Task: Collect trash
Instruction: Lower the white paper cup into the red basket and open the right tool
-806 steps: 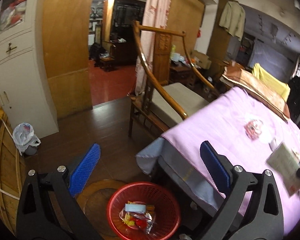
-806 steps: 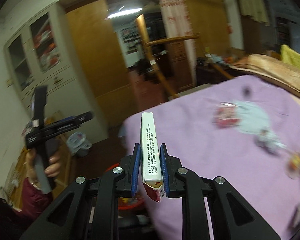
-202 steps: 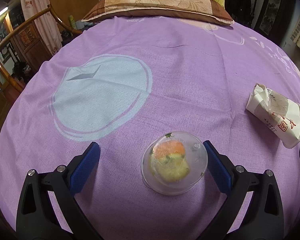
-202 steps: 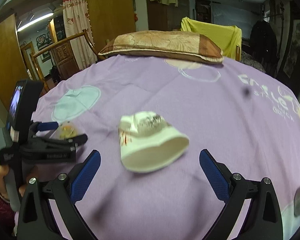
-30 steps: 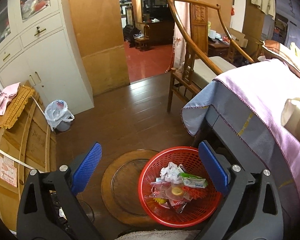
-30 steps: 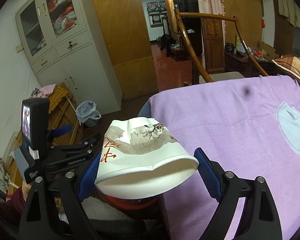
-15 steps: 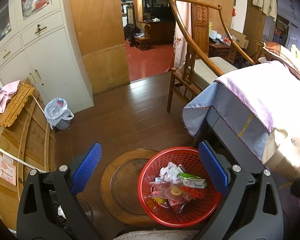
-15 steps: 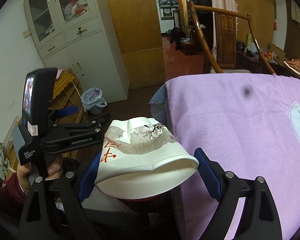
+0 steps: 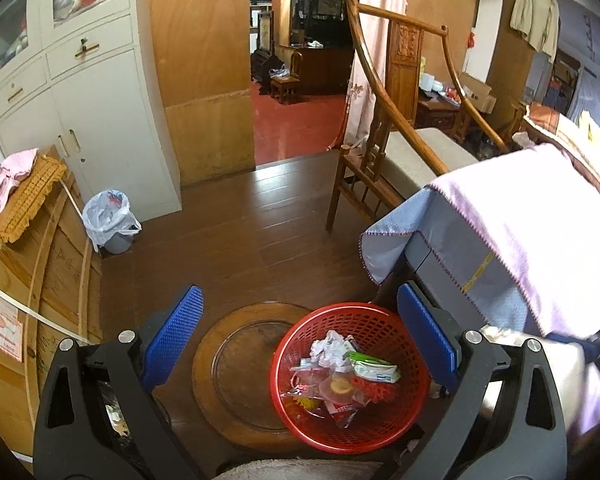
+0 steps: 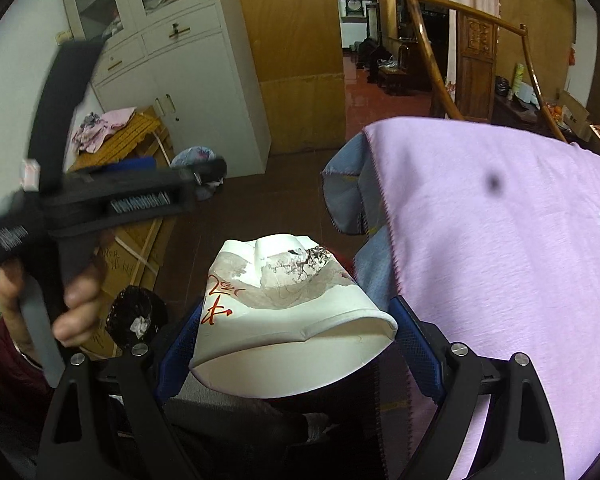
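Right gripper (image 10: 296,336): jaws closed on a crushed paper cup (image 10: 288,308), pads bearing on its flattened sides, open mouth toward the camera. Cup held off the edge of the bed (image 10: 500,240), above the floor. Left gripper (image 9: 300,336): jaws wide apart, holding nothing, hanging over the red basket (image 9: 352,376), which sits on the wooden floor (image 9: 240,240) just beside a round wooden board (image 9: 236,372) and close to the bed corner. Basket already holds wrappers and crumpled paper.

Judgement: step in hand is the drop. Basket is not visible in the right wrist view, so centre the cup over the rim using the left view, lower it close, then open the jaws; a light cup released high may bounce out.
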The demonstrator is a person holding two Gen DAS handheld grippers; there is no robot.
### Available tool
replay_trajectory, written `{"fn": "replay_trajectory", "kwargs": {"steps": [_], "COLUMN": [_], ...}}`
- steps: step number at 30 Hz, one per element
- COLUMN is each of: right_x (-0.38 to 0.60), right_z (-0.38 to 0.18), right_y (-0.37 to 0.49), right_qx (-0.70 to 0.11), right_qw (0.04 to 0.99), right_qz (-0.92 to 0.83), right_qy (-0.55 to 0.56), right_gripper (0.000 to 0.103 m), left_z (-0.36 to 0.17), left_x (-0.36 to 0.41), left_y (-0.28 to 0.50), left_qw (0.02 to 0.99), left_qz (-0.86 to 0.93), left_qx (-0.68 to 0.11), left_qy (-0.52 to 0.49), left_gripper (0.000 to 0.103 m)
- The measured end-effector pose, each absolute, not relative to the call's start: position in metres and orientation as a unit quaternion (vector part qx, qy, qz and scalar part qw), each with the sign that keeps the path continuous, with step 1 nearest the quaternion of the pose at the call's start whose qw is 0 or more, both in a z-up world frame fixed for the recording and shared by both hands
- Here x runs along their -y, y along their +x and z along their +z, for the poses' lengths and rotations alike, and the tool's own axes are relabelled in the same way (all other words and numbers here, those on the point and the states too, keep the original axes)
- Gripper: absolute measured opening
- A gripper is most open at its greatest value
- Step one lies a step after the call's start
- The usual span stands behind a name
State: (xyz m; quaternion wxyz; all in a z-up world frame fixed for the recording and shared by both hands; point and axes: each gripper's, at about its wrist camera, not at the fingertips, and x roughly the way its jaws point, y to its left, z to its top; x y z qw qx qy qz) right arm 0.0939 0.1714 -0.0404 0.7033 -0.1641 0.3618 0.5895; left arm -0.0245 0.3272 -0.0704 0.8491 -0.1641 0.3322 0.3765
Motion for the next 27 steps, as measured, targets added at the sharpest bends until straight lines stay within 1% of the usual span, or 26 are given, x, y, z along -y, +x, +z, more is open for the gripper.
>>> {"fn": "replay_trajectory", "kwargs": {"steps": [3, 7, 11, 16, 19, 23, 27], "right_x": [-0.179, -0.192, -0.213, -0.251, -0.274, -0.294, -0.304], "right_z": [-0.049, -0.055, -0.064, -0.07, -0.078, -0.095, -0.115], "right_y": [0.089, 0.075, 0.062, 0.044, 0.037, 0.034, 0.037], "right_qx": [-0.365, -0.338, -0.345, -0.333, -0.34, -0.35, -0.377], "right_qw": [0.702, 0.715, 0.696, 0.674, 0.659, 0.645, 0.636], "right_qz": [0.585, 0.572, 0.58, 0.592, 0.592, 0.586, 0.57], "right_qy": [-0.179, -0.218, -0.244, -0.291, -0.315, -0.344, -0.358], "right_gripper": [0.088, 0.088, 0.088, 0.088, 0.088, 0.088, 0.088], "left_z": [-0.064, -0.061, -0.061, -0.059, -0.059, -0.058, -0.061], "left_x": [-0.326, -0.329, -0.338, -0.346, -0.353, -0.356, -0.359], "left_y": [-0.028, -0.029, -0.034, -0.041, -0.047, -0.049, -0.047], "left_qw": [0.853, 0.853, 0.848, 0.841, 0.839, 0.833, 0.835], "left_qz": [0.371, 0.374, 0.377, 0.395, 0.396, 0.414, 0.403], "left_qx": [-0.326, -0.323, -0.322, -0.313, -0.309, -0.308, -0.31], "left_qy": [-0.168, -0.167, -0.186, -0.197, -0.207, -0.197, -0.212], "left_gripper": [0.095, 0.096, 0.096, 0.096, 0.096, 0.096, 0.096]}}
